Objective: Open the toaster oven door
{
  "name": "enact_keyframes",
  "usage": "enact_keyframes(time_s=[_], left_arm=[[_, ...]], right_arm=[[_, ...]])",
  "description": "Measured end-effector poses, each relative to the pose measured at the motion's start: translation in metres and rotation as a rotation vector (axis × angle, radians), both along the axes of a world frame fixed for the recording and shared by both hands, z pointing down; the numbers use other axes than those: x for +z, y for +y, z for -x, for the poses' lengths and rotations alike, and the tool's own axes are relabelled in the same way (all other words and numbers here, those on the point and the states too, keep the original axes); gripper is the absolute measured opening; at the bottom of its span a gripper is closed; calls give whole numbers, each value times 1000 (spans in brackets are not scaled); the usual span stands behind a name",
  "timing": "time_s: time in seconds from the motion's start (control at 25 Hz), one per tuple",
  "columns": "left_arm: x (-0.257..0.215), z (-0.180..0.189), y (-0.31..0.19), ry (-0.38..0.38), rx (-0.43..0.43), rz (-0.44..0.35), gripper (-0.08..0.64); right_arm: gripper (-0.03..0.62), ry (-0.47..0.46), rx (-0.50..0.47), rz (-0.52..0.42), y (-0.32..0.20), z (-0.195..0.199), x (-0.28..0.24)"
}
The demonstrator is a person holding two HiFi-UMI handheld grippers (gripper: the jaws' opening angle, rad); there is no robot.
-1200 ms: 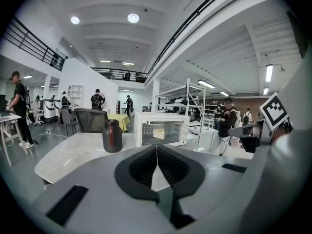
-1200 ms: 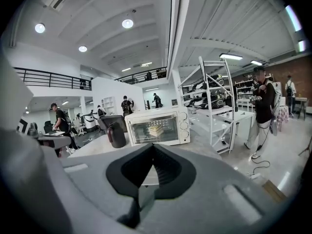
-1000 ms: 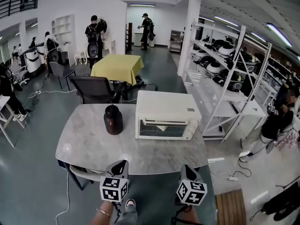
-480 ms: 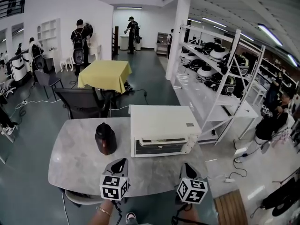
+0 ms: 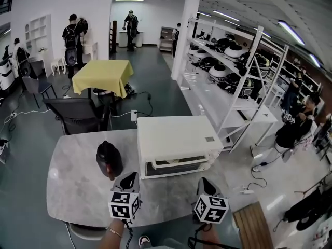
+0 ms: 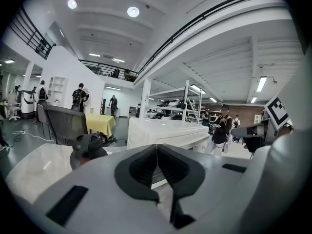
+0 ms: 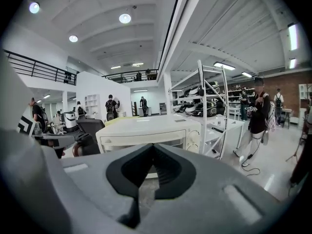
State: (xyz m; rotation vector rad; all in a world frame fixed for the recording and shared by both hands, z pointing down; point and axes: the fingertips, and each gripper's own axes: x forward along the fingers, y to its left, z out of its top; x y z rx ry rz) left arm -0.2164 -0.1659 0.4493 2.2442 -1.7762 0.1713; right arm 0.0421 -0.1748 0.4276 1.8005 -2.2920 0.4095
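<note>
Toaster oven (image 5: pixel 174 136) sits on the table (image 5: pixel 72 185), door (image 5: pixel 175 169) shut, facing you. Your left gripper (image 5: pixel 129 181) and right gripper (image 5: pixel 206 185) hover short of it, both with jaws pressed together, empty. Nothing done yet: reach the handle (image 5: pixel 174 163), pull down.

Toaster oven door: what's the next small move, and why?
Probably ease the right claw forward toward the door handle, parting its jaws on the way. The toaster oven door looks closed, both claws hang short of it, and the right claw's jaws are together on nothing. The left claw is shut too.
</note>
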Motion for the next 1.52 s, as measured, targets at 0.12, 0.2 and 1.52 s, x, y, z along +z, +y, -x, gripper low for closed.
enact_keyframes(time_s=[0.12, 0.2, 1.52], left_arm=[[8, 1, -7, 2, 0, 19, 8], [8, 3, -12, 4, -6, 23, 8], [34, 5, -29, -29, -129, 83, 8]], right_arm=[[5, 6, 5, 15, -11, -1, 6], [5, -2, 1, 16, -19, 1, 6], [38, 13, -14, 74, -78, -48, 22]])
